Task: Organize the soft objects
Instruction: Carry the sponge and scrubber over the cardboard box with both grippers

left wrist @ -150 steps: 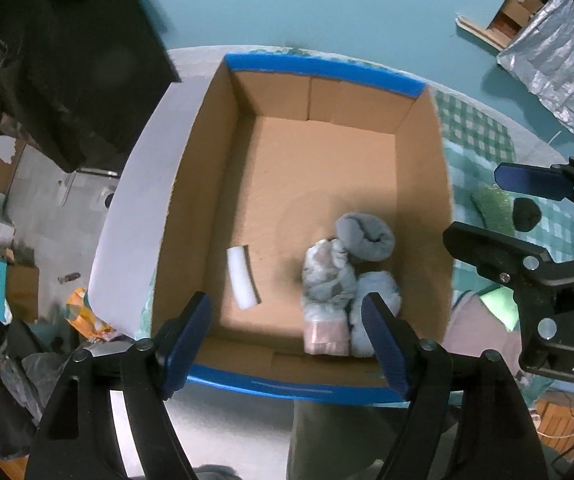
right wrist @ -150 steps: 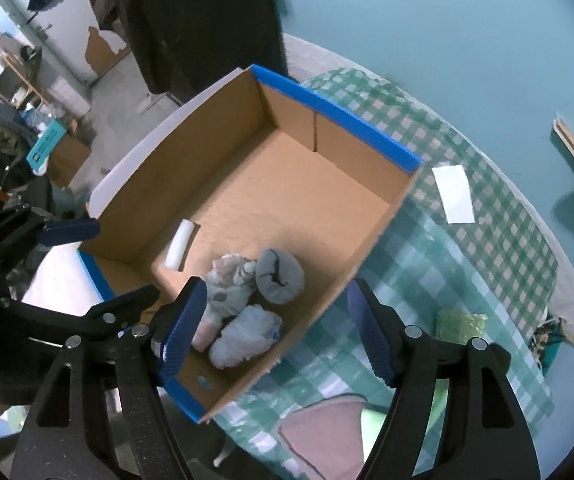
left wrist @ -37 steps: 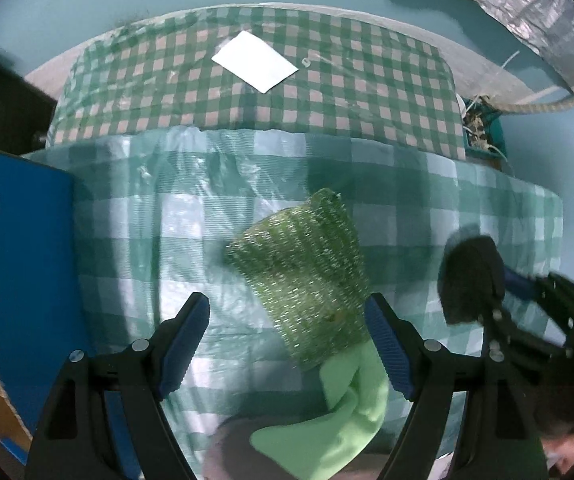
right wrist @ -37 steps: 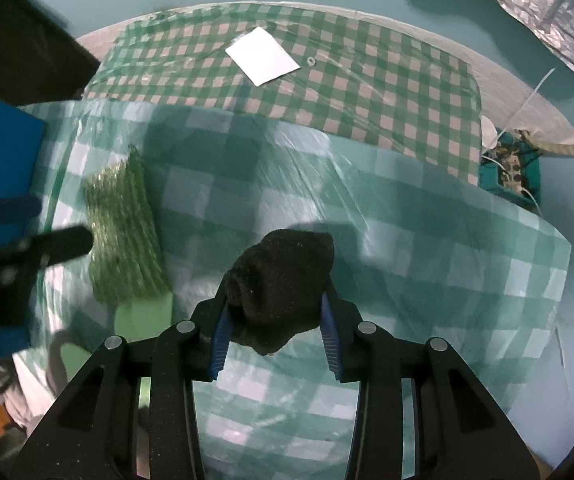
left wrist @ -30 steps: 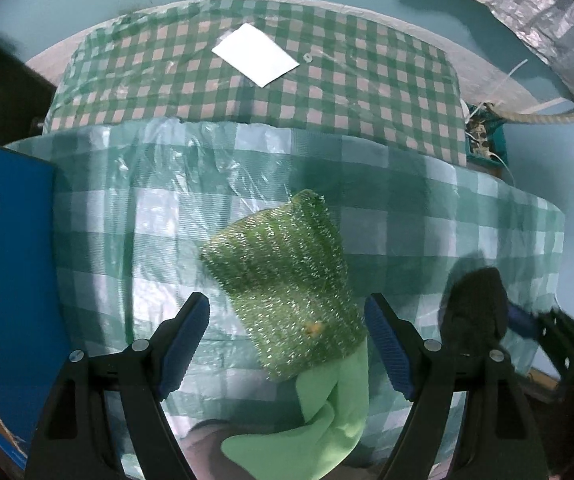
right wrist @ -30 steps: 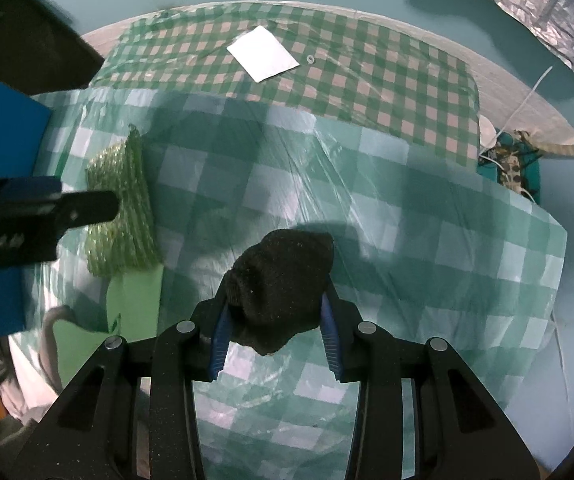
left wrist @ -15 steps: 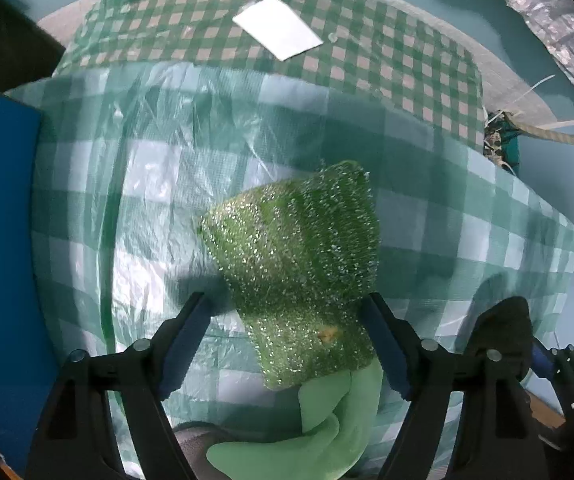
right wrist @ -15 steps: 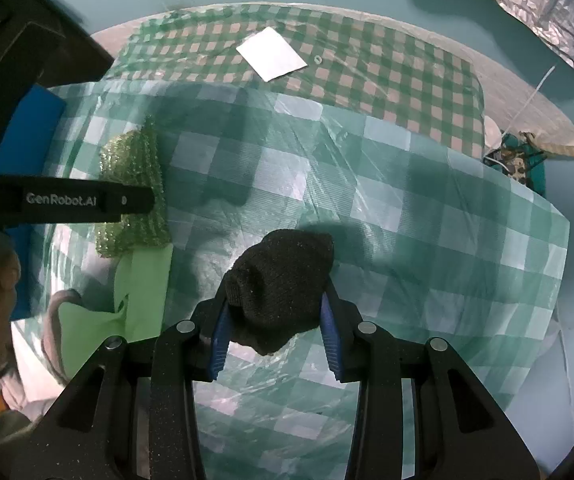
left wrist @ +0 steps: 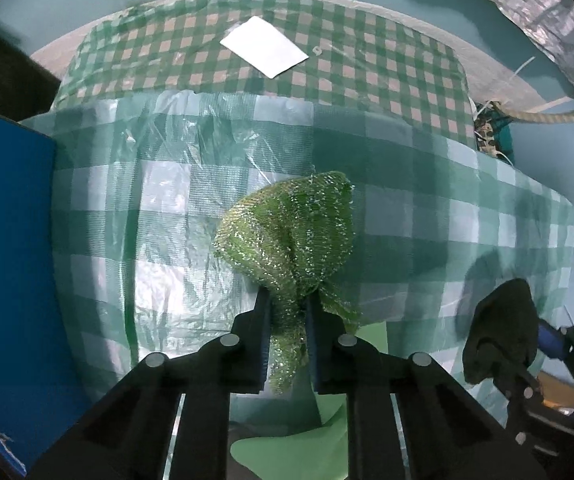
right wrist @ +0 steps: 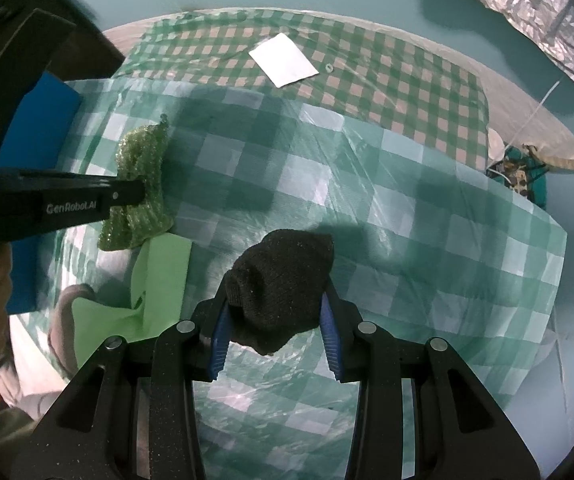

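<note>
A glittery green scrub cloth [left wrist: 291, 232] bunches up on the checked table cover, and my left gripper [left wrist: 287, 320] is closing on its near end, pads pressing the fabric. The same cloth [right wrist: 143, 168] shows in the right wrist view at the left, pinched by the left gripper's black arm. My right gripper [right wrist: 275, 320] is shut on a black knitted sock ball [right wrist: 283, 276], held just above the cover. That black ball [left wrist: 499, 328] also appears at the lower right of the left wrist view. A light green cloth [right wrist: 159, 276] lies under the scrub cloth's near edge.
The blue flap of the cardboard box [left wrist: 7, 240] stands at the left. A white card [left wrist: 265, 50] lies on the far checked part of the table cover [left wrist: 367, 80]. A pinkish-grey cloth [right wrist: 67, 312] lies beside the light green one. Silver foil material [right wrist: 527, 12] hangs at the upper right.
My left gripper's jaws have closed from wide apart onto the green scrub cloth, which has bunched up between them. The right gripper still holds the black sock ball in the same place.
</note>
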